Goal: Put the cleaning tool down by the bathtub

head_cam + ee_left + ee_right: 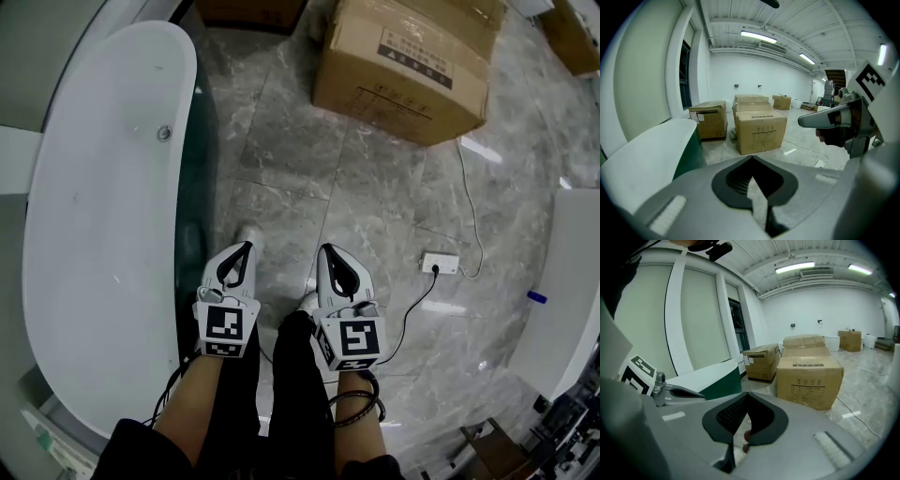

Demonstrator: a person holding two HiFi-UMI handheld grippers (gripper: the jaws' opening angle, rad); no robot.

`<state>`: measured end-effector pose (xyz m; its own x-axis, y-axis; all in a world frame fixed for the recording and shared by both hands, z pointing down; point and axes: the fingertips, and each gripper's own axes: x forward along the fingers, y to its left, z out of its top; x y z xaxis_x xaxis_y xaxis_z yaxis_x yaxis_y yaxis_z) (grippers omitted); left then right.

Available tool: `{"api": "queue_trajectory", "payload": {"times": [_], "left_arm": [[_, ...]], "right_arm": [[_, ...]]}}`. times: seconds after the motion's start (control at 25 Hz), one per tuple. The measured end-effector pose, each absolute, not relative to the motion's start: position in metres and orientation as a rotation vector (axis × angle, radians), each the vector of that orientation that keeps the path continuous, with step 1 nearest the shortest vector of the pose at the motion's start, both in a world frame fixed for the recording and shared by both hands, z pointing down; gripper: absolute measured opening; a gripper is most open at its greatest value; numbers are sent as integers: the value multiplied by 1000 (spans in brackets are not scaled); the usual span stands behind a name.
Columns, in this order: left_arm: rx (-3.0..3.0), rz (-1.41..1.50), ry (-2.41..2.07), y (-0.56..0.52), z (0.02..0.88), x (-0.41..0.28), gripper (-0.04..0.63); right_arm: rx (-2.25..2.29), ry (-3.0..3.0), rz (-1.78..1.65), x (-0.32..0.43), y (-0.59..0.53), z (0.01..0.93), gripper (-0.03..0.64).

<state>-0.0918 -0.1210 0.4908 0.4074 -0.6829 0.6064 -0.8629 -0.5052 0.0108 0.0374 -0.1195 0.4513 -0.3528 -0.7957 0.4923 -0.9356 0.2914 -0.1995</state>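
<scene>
**A:** What sat closest to the lens?

**B:** The person's forearms [202, 398], held side by side. The left gripper [244, 251] and right gripper [330, 253] pointed forward over the floor [309, 169]. The left one's fingers [684, 192] were closed tip to tip with nothing between them. Only pale floor showed through the hollow behind the tips. The right one's fingers [675, 427] were closed the same way. A small reddish speck showed through its hollow, and I couldn't tell what it was.

**A:** And the cleaning tool?

**B:** No view showed it, and neither pair of fingers held it. I judged the setting-down was either done or not begun, and I couldn't say which.

**A:** If it was yet to be done, how should it go?

**B:** The bathtub [103, 234] ran along just left of the left fingers, its green side [192, 187] facing them. The strip of floor between those fingers and that green side looked like the right spot. I'd bring the tool down until it rested on the floor before opening the fingers. The stone looked glossy, so a tool dropped or leaned carelessly might slide.

**A:** What was in the way?

**B:** A pale shoe [248, 232] lay just ahead of the left fingertips, crowding that strip. A cardboard box [412, 66] stood well ahead of both pairs of fingers. A power strip [441, 263] lay to the right of the right fingers, with a cable [469, 197] trailing from it. I'd keep the tool clear of both.
</scene>
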Motion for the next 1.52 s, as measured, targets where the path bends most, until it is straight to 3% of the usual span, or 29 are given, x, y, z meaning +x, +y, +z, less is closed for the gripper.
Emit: {"api": "queue_trajectory", "payload": {"times": [1.2, 1.52], "left_arm": [[2421, 751, -1454, -108, 316, -67, 0], [2463, 620, -1566, -107, 259, -68, 0]], "right_arm": [[1652, -2438, 675, 63, -106, 286, 23], [1649, -2476, 613, 65, -101, 250, 23]]}}
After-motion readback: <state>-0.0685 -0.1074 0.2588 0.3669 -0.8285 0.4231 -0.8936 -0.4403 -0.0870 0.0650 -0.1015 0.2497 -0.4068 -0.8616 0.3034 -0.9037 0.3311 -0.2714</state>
